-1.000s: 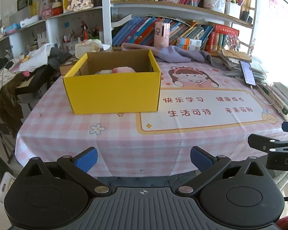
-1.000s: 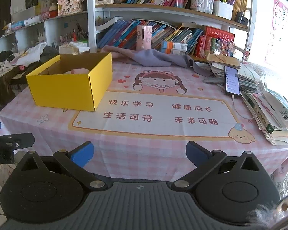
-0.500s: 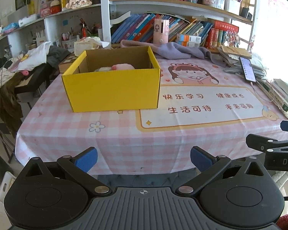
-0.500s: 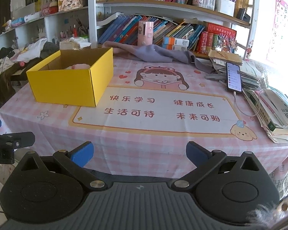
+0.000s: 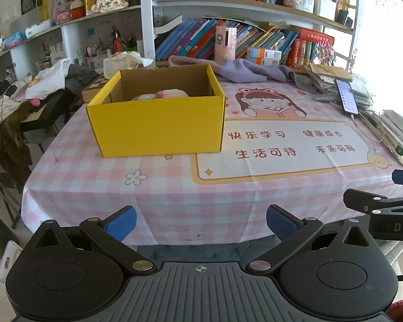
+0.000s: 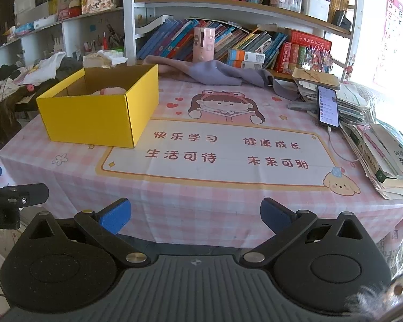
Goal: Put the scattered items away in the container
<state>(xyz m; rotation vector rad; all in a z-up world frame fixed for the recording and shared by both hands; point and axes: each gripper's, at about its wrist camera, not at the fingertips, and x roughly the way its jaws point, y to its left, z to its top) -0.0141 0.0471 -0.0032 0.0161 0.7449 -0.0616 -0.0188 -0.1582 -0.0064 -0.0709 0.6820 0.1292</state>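
A yellow cardboard box [image 5: 158,126] [image 6: 94,119] stands open-topped on the left part of the pink checked tablecloth [image 5: 174,187] [image 6: 201,196]. Inside it a pink soft item [image 5: 172,93] [image 6: 111,90] shows above the rim, with a pale item [image 5: 143,96] beside it. My left gripper [image 5: 201,222] is open and empty, held off the table's near edge, well short of the box. My right gripper [image 6: 195,214] is also open and empty, before the near edge, right of the box. Each gripper's side shows at the other view's border.
A phone [image 6: 328,106] on a cable lies on stacked books and papers [image 6: 384,158] along the right edge. A grey-purple cloth [image 6: 217,73] lies at the back by the bookshelf [image 6: 228,40]. Clothes [image 5: 27,94] are piled on a chair left of the table.
Both views have risen slightly, so the table and box sit a little lower and nearer in frame. The grippers stay open and the box has not moved.
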